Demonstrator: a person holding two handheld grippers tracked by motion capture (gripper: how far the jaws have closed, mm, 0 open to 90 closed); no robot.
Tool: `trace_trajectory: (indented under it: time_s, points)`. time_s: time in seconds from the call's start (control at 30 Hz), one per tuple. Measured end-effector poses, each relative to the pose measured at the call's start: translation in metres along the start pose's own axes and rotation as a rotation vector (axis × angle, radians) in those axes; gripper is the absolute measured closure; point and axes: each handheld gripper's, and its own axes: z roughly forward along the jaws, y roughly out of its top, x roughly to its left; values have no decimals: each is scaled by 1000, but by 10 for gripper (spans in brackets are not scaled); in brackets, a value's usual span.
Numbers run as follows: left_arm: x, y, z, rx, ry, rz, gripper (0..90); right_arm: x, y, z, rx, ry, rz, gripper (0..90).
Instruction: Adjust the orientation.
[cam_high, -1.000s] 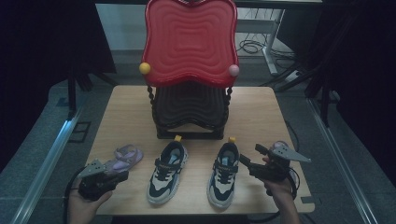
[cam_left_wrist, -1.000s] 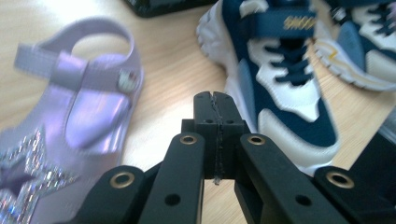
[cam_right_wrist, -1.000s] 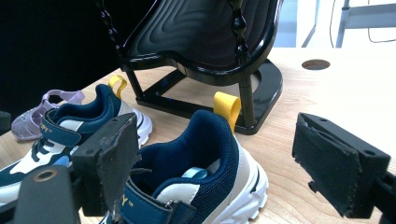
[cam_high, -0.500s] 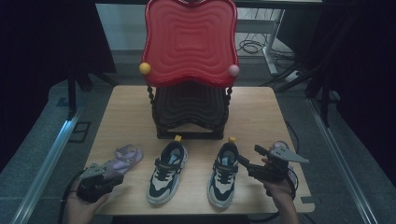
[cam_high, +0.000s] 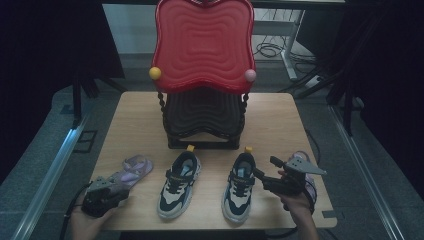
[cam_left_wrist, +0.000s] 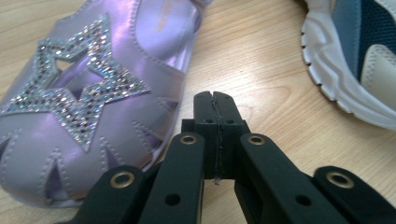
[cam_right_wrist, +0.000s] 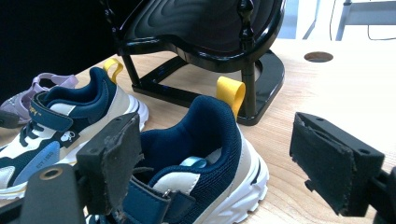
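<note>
The high view is looking forward and down from above the person's side, taking in the whole table (cam_high: 280, 120), with the red shoe rack (cam_high: 202, 45) at upper centre of the frame. The left gripper view is sitting very close to the tabletop, facing the purple sandal (cam_left_wrist: 84, 93) at its upper left (a sneaker's sole is cutting the upper right corner). The right gripper view is looking low across the right sneaker (cam_right_wrist: 201, 154) toward the rack's black base, sharing both sneakers with the high view
</note>
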Motion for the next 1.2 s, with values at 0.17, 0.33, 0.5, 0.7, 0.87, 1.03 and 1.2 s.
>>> trace_trajectory:
  time_s: [0.17, 0.33, 0.5, 0.7, 0.87, 1.03, 1.2]
  points:
    - [3, -2, -1, 8, 18, -2, 897, 0, -1, 0, -2, -10, -1, 178]
    - [8, -8, -2, 11, 23, -23, 897, 0, -1, 1, 1, -13, -5, 180]
    - [10, -9, -3, 12, 29, -23, 897, 0, -2, 2, -2, -17, -3, 186]
    - [13, -10, -5, 15, 34, -29, 897, 0, -2, 2, -4, -18, -10, 188]
    - [17, -11, -7, 15, 33, -47, 897, 1, -2, 2, 1, -17, -6, 188]
    - [19, -10, -8, 18, 33, -52, 896, 1, -3, 3, 2, -17, -8, 188]
    - [22, -10, -10, 21, 28, -59, 895, 1, -3, 3, -3, -26, -6, 191]
